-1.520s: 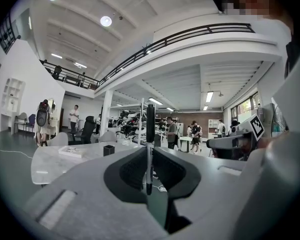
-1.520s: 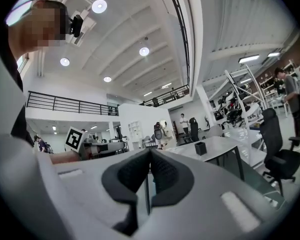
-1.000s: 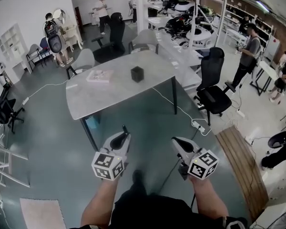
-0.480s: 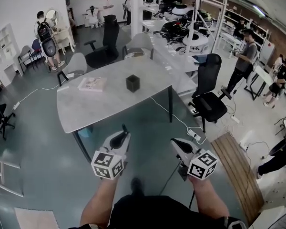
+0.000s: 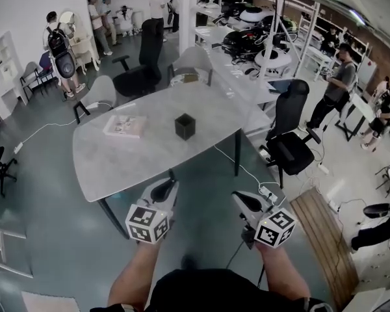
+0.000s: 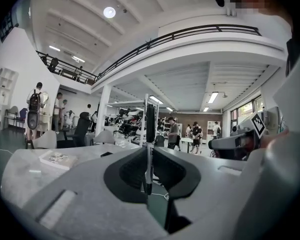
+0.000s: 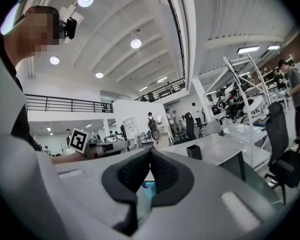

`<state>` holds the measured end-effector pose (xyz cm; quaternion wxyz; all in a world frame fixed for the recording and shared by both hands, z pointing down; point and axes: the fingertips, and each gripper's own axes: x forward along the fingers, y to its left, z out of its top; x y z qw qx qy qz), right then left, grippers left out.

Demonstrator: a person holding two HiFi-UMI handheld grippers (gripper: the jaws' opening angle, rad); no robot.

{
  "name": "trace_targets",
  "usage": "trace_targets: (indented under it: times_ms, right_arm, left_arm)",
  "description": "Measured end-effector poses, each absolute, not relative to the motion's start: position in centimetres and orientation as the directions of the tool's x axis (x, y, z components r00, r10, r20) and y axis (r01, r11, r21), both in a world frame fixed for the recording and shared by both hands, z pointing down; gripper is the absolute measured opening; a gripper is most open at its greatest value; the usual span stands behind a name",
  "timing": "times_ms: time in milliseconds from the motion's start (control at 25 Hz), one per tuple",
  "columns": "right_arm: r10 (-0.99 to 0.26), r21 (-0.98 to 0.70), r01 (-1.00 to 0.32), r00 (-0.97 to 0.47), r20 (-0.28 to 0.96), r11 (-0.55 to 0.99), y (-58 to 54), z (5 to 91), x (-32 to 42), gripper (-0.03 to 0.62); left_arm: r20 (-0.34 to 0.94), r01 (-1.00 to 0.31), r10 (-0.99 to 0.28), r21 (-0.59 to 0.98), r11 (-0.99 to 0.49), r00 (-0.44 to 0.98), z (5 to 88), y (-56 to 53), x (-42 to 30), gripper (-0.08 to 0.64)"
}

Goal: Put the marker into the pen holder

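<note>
Far off on the grey table (image 5: 110, 164) the pen holder (image 5: 184, 126) is standing well apart from the left gripper (image 5: 170, 182), which is clamping the marker (image 6: 150, 124), while the right gripper (image 5: 238, 197) is hanging closed on nothing, so the carry and the drop-in are looking undone.

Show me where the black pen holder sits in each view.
Head view: pen holder just above centre, right of the book.
Left gripper view: only a dark sliver above the tongs' left side, probably it.
Right gripper view: right of the tongs, on the table.
Shared landmark: the grey table.
</note>
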<state>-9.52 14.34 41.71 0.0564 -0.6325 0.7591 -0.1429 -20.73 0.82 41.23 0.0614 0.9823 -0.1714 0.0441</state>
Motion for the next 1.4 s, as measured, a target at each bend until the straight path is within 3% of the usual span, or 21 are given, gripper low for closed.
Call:
trace_targets:
  times_ms: [400,800,1400]
  right_arm:
    - [-0.973,-0.314,-0.934,-0.208,0.095,0.169,7.3,42.8,-9.2,0.003]
    - [-0.973,-0.346,-0.92,-0.222,0.067,0.186,2.2,44.7,-3.7,0.003]
    - [-0.925,-0.411,-0.854,-0.375,0.064,0.318,-12.3,47.4,13.3,0.003]
  left_arm:
    - [0.13,-0.344,-0.329,0.11,-0.933,0.935,42.5,-5.6,-20.3,0.046]
    - [0.191,-0.377,-0.352,0.113,-0.919,0.916,44.8,-10.4,-15.5,0.046]
    - [0.269,-0.479,-0.437,0.112,-0.871,0.858,47.1,-22.0,1.2,0.046]
